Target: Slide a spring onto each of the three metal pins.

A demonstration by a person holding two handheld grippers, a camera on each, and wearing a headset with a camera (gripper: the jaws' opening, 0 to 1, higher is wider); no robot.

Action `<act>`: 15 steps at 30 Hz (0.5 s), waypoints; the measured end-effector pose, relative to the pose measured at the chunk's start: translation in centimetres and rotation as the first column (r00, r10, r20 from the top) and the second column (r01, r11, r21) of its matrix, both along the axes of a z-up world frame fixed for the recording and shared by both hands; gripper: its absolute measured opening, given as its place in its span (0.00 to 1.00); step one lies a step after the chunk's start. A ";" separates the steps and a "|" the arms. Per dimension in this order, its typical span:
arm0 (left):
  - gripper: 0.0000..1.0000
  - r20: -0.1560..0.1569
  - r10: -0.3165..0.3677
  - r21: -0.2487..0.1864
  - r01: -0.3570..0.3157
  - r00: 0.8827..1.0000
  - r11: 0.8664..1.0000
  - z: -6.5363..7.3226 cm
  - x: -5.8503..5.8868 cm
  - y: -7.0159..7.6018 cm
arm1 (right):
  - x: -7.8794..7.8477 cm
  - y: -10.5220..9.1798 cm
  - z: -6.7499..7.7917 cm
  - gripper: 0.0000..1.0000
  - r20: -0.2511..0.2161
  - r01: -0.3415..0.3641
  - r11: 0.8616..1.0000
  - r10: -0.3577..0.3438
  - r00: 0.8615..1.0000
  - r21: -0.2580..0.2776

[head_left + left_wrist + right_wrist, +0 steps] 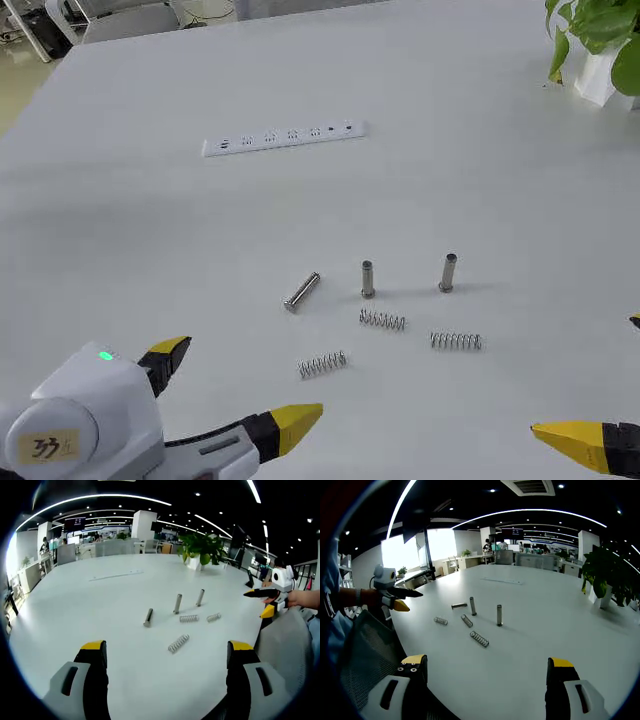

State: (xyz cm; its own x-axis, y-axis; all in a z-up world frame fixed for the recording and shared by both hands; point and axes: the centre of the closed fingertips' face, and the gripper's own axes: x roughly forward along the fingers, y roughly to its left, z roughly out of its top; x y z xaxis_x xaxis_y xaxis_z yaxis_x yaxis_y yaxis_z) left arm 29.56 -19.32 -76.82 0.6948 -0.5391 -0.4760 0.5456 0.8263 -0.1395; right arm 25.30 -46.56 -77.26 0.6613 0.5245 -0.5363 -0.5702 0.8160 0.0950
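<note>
Jaws spread wide and gripping nothing, the left hand-held gripper (235, 390) hangs over the near left part of the white desk (150, 230), as we see from the head view. Its own view shows the same two yellow-tipped jaws well apart.

To its right, the lying pin (301, 291) rests on its side on the desk. A white power strip (285, 138) lies well beyond it. Nearer to us than that pin, the first spring (322, 365) lies flat on the surface.

Next comes the middle pin (368, 279), which stands upright. The second spring (382, 320) lies just in front of its base, close to it but, as far as we can tell, not touching.

Farther right, the third pin (447, 272) also stands upright, and the third spring (455, 341) lies in front of it, apart. All three springs lie flat on the desk, each off its pin.

At the near right edge we see the right hand-held gripper (590, 378). Its jaws are likewise parted with nothing between them, as the right gripper view makes plain. A potted plant (595, 40) stands at the far right corner of the desk.
</note>
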 end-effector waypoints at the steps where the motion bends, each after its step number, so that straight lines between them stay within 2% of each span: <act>1: 0.99 0.001 -0.003 0.003 0.003 1.000 1.000 0.0 0.1 0.0 | 0.0 0.0 0.0 0.99 0.000 -0.001 1.000 0.001 1.000 0.002; 6: 0.99 -0.009 -0.037 0.017 0.037 0.999 0.999 0.0 0.6 -0.2 | 0.1 0.1 -0.2 0.99 -0.006 -0.007 1.000 0.007 1.000 0.001; 13: 0.99 -0.024 -0.110 0.069 0.111 0.994 0.991 0.0 1.8 -0.2 | 0.1 0.3 -0.2 0.99 -0.008 -0.014 1.000 0.014 1.000 0.006; 15: 0.99 -0.027 -0.130 0.088 0.131 0.991 0.987 0.1 2.4 -0.1 | 0.0 0.2 -0.2 0.99 -0.012 -0.018 1.000 0.018 1.000 0.002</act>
